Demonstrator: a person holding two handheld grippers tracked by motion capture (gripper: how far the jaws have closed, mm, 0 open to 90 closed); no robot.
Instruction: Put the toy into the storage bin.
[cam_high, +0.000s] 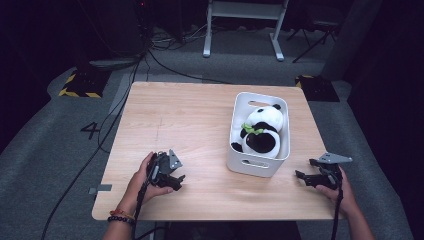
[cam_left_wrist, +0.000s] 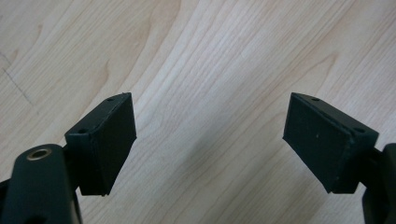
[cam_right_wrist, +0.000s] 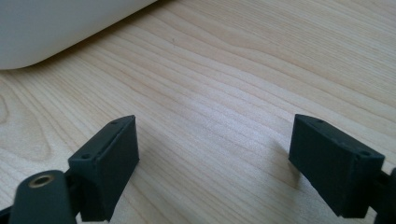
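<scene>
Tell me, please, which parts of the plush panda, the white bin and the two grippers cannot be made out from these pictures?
- Black-and-white plush panda: high view, lower body hidden by the bin wall; face too small.
- White plastic bin: right gripper view, cut off by the top-left edge.
- Left gripper, right gripper: gripper views, open jaws cut off by the bottom edge.

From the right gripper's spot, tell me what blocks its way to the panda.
The white bin's near wall stands between the right gripper and the plush panda lying inside; only bare table lies before it.
</scene>
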